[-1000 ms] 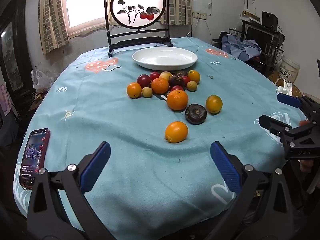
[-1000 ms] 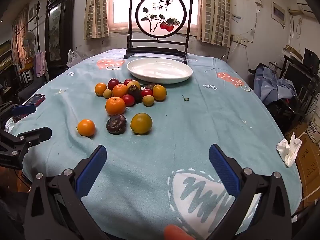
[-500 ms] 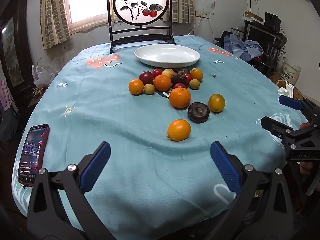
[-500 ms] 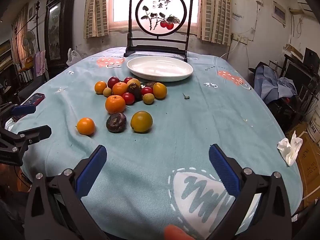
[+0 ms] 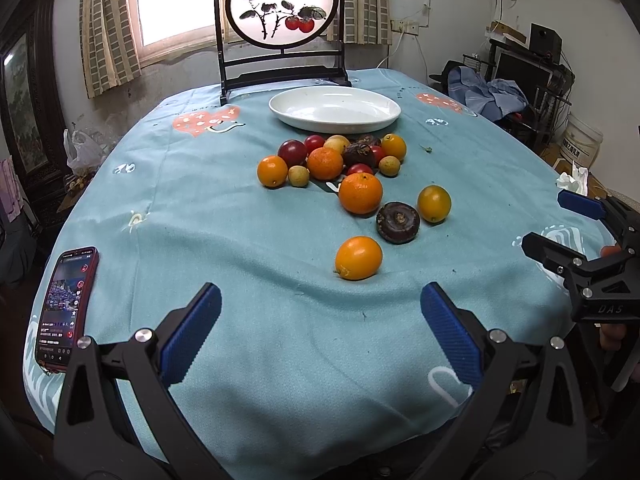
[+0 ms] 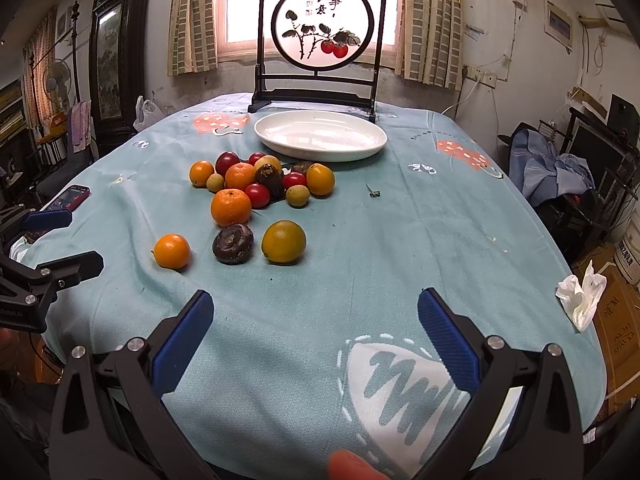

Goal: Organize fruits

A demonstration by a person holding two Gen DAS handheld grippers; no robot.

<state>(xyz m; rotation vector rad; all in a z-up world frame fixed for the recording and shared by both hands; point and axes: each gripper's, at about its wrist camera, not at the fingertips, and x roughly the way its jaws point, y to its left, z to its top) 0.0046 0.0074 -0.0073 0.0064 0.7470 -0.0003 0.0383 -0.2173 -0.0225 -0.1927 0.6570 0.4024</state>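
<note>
While the fruits (image 5: 344,176) lie loose on the tabletop (image 5: 200,216) before the empty white plate (image 5: 334,110), both grippers, left gripper (image 5: 320,320) and right gripper (image 6: 316,320), hover with jaws wide; next, probably, closing on the nearest orange (image 5: 358,258).

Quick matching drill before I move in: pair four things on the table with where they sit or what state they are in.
Things:
1. white plate
2. phone
3. dark brown fruit
4. left gripper

Places or states:
A. open, holding nothing
B. empty, in front of the painted screen
C. by the table's left edge, display lit
D. between two orange fruits, nearer than the pile

Pairs: 1-B, 2-C, 3-D, 4-A
</note>
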